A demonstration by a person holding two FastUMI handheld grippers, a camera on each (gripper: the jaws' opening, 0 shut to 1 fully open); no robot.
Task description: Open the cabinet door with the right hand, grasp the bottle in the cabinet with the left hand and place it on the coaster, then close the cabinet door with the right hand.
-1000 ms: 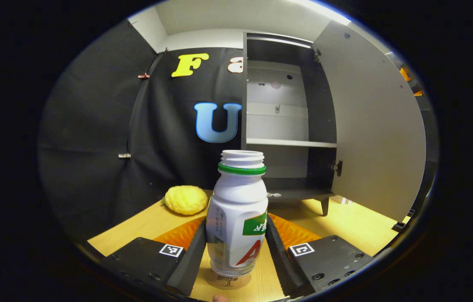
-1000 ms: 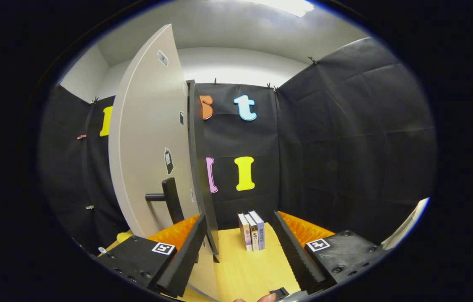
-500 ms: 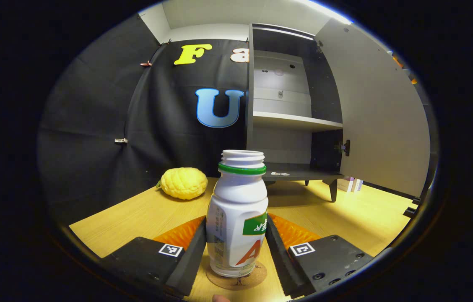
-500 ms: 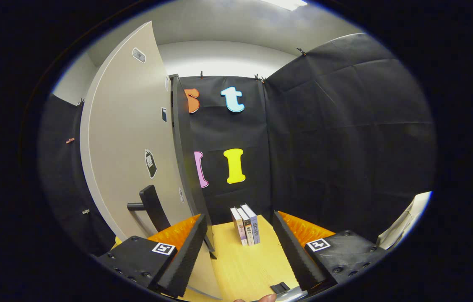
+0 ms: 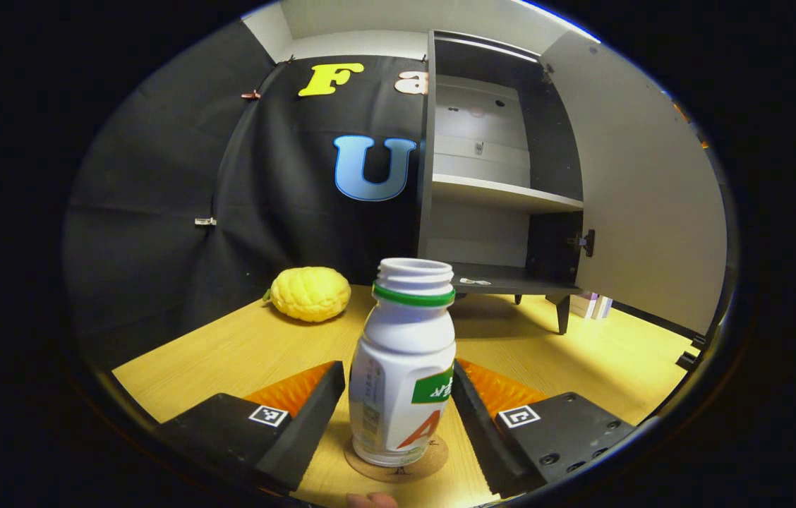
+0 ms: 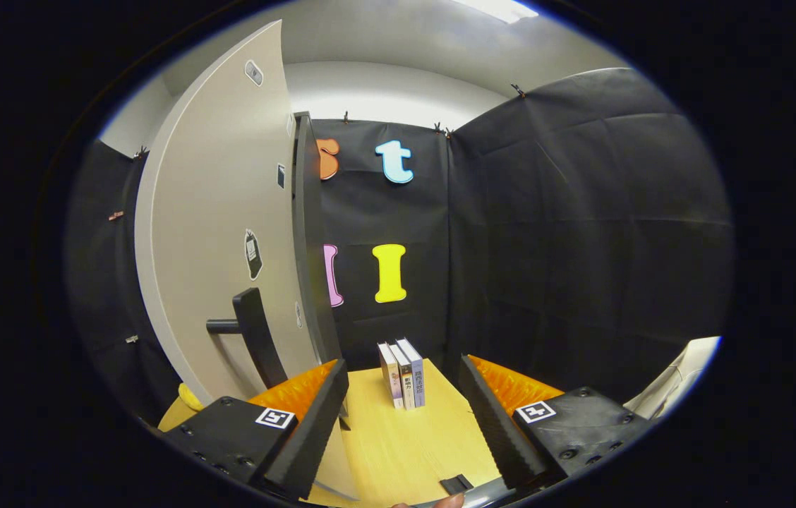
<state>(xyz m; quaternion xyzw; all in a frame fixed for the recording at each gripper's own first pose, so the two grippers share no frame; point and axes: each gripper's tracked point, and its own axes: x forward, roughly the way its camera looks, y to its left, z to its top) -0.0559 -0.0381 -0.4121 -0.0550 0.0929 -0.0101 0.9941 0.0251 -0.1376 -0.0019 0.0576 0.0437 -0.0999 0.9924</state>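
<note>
Bottle [image 5: 403, 374]: white, uncapped, green neck ring; upright on round coaster [image 5: 396, 459], wooden worktop [image 5: 214, 353].
Left gripper [image 5: 398, 416]: jaws spread, flanking bottle with a gap on its left side.
Right gripper [image 6: 405, 423]: jaws spread, holding nothing.
Cabinet door [image 6: 221, 233]: open, black handle [image 6: 253, 339].
3 books [image 6: 401, 374]: upright on worktop.
Yellow fruit [image 5: 310, 293]: beside cabinet [image 5: 497, 176].

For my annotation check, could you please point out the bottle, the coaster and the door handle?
bottle [image 5: 405, 367]: left gripper view, white body.
coaster [image 5: 435, 457]: left gripper view, exposed rim.
door handle [image 6: 257, 339]: right gripper view, vertical bar.
</note>
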